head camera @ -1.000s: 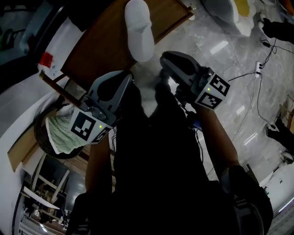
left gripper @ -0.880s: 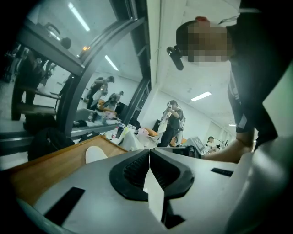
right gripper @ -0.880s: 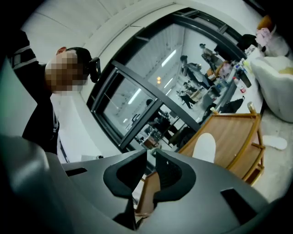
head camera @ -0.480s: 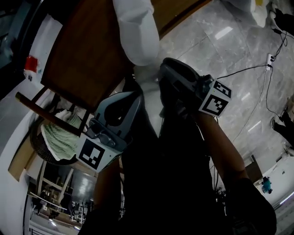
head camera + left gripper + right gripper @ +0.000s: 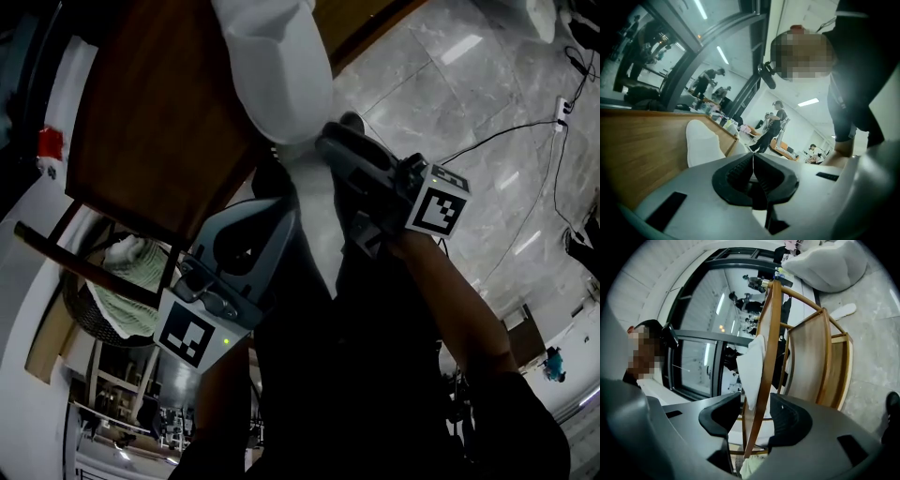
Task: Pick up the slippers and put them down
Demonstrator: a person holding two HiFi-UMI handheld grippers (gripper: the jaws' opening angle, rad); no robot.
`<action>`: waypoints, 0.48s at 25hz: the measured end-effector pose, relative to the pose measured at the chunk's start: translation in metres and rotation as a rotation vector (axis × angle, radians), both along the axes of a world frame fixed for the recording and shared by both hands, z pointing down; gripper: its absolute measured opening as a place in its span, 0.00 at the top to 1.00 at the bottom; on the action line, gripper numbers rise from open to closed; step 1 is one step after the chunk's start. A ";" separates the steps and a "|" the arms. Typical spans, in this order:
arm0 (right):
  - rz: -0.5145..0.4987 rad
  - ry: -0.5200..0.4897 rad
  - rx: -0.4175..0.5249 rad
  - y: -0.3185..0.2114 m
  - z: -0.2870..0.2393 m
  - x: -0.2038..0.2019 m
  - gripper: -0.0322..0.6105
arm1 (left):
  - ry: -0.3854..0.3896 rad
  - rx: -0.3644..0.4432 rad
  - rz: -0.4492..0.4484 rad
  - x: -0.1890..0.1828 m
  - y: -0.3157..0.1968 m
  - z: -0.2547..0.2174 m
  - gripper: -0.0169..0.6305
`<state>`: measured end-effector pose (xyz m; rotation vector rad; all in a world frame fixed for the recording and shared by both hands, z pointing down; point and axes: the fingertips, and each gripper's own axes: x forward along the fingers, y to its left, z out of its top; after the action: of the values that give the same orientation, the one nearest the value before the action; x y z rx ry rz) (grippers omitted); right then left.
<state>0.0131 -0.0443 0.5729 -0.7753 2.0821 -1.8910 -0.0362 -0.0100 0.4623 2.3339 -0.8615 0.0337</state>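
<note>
One white slipper lies on the wooden chair, just ahead of both tools. The left gripper has its jaws pressed together, empty. On the right gripper the jaws stand apart, with the chair rail and the slipper framed beyond them.

Lab hall: marble floor, working people

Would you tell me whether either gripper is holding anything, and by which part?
Nothing is held: the left tongs are shut and empty, the right tongs open, with the white fabric slipper in line between them but not clamped.
</note>
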 end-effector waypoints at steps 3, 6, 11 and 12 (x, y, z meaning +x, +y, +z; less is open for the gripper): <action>0.019 -0.025 -0.022 0.003 -0.002 0.002 0.68 | 0.001 0.003 -0.009 0.002 -0.002 0.000 0.95; 0.015 -0.035 -0.017 0.000 -0.002 -0.002 0.68 | 0.000 0.004 -0.017 -0.001 -0.003 0.002 0.95; 0.017 -0.035 -0.008 -0.006 0.000 -0.004 0.69 | 0.007 0.000 -0.032 -0.006 -0.003 0.005 0.95; 0.020 -0.039 -0.009 -0.007 0.000 -0.004 0.69 | 0.008 -0.003 -0.032 -0.006 -0.003 0.006 0.95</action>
<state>0.0089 -0.0513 0.5730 -0.7527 2.0367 -1.8909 -0.0420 -0.0133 0.4680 2.3153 -0.8936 0.0124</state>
